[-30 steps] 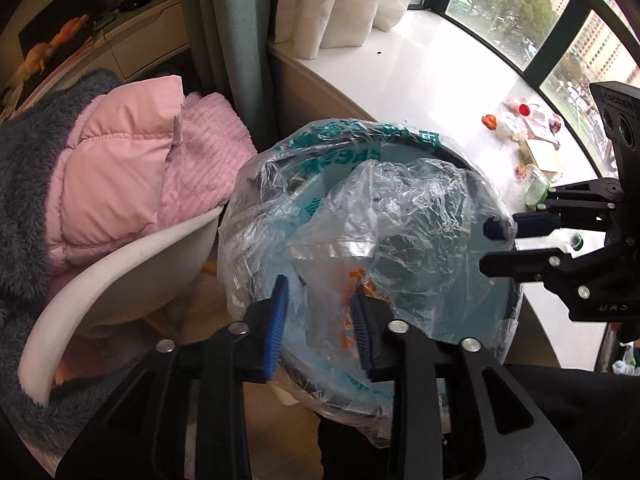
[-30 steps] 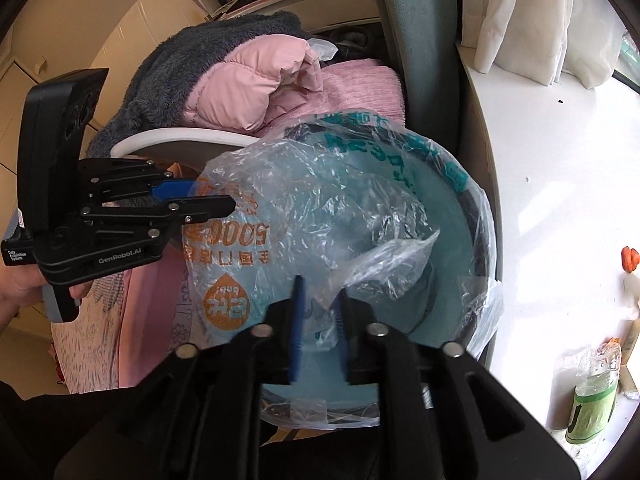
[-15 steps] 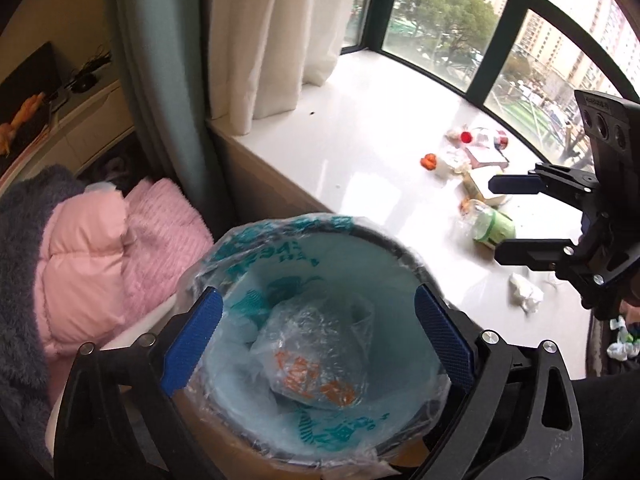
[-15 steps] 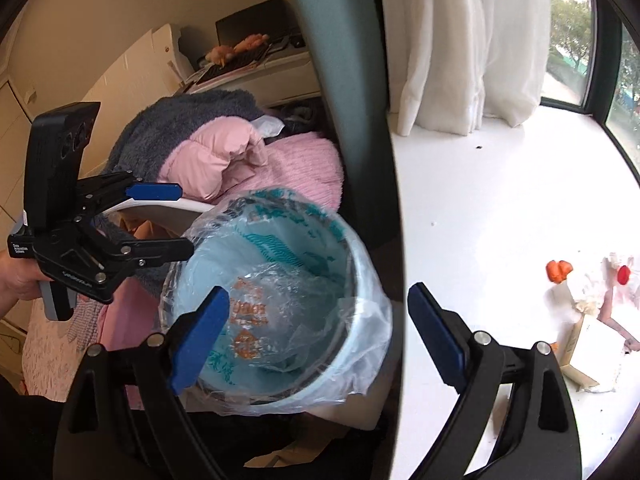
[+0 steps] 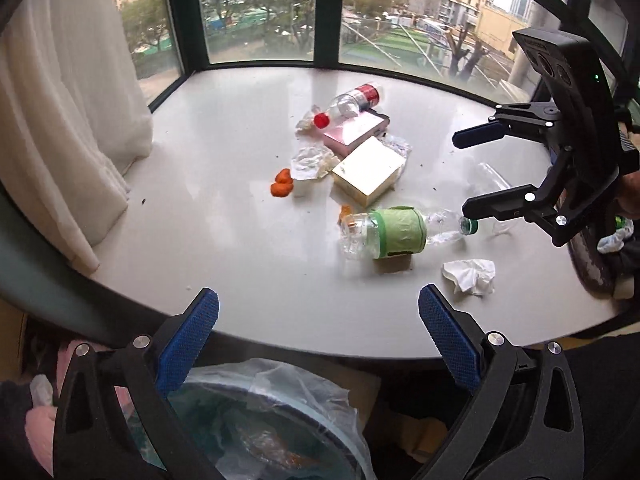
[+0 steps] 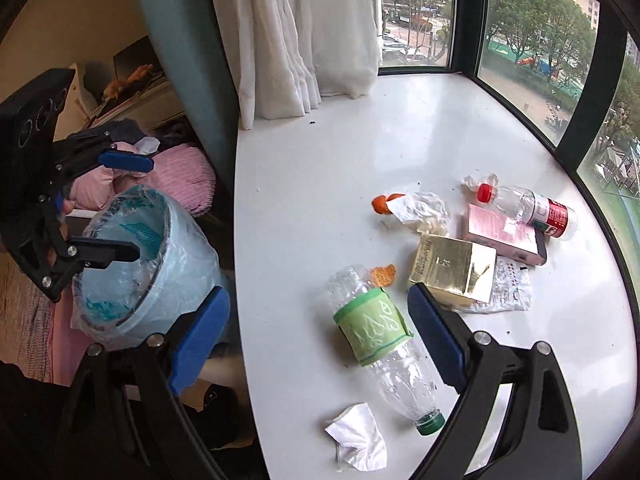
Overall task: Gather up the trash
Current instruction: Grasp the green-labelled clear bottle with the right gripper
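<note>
Trash lies scattered on the white windowsill [image 5: 224, 240]: a clear bottle with a green label [image 5: 396, 232] [image 6: 372, 328], a red-labelled bottle [image 5: 352, 102] [image 6: 532, 208], a gold box [image 5: 370, 176] [image 6: 452, 268], a pink box [image 5: 354, 132], a white tissue [image 5: 470, 276] [image 6: 358, 436], crumpled paper [image 6: 420, 210] and orange peel [image 5: 282, 184]. The bag-lined bin [image 6: 168, 232] [image 5: 320, 420] stands below the sill's edge. My left gripper [image 5: 316, 308] [image 6: 142, 208] hangs open and empty above the bin. Just short of the green-labelled bottle, my right gripper [image 6: 318, 300] [image 5: 460, 172] is open and empty.
A white curtain [image 6: 296, 40] hangs at the sill's far left, and window glass [image 5: 260, 12] rings its far edge. Pink and grey clothes [image 6: 176, 172] are piled behind the bin. The near and left parts of the sill are bare.
Both grippers let go of the clear plastic bag, which now lies in the bin. Their jaws opened wide, and both swung from over the bin toward the windowsill.
</note>
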Tool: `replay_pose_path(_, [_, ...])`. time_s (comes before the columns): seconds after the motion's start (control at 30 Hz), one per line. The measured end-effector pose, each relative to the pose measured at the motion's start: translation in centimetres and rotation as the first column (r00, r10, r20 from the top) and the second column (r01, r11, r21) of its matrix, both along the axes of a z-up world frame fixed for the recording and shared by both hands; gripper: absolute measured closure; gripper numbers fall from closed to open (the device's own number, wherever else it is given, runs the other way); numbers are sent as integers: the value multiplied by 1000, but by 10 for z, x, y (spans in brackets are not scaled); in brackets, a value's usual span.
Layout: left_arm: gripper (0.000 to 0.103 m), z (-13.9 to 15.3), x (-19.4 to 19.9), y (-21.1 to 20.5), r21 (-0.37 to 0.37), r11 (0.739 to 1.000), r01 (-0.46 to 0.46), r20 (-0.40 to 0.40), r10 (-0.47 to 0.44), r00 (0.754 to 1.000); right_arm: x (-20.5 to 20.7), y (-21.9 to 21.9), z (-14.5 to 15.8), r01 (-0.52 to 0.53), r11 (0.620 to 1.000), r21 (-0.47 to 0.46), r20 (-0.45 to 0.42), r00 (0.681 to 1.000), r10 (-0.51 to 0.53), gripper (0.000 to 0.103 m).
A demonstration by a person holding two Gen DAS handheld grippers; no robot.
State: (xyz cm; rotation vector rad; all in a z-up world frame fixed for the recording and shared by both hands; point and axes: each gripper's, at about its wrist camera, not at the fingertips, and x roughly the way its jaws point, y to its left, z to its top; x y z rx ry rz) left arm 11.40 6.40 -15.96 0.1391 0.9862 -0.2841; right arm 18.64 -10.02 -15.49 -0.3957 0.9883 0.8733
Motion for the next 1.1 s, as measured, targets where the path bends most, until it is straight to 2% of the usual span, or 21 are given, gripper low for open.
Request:
replay_pose_path(0.23, [6,-32,50,-47,52,977,207,-46,-205,978,8,-32,-34,15,999,-51,-41,999,-17,15])
replay_pose_path(0.43, [6,-61,85,-69,86,946,314,-99,-305,947,22,-44,-59,14,998,-58,-74,997,-18,16])
replay_pose_path(0.6, [6,-86,106,-81,110,907,407,-148,-390,909,33,-45,-83,-43,996,-82,-95,995,35,16])
replay_pose_path(0.77, [6,-116,119,-95,137,836,532,-225,-497,838,42,-40,-107,-109,988,-106,-131,987,94,15])
replay_pose_path(0.97, [6,-136,130,-109,203,718,665,-264,-614,744,47,-32,-129,-200,972,-120,-175,968,178,16])
replay_pose_path(1.1, [6,-147,139,-118,191,660,726,-283,-672,685,51,-27,-139,-252,960,-125,-190,955,226,16])
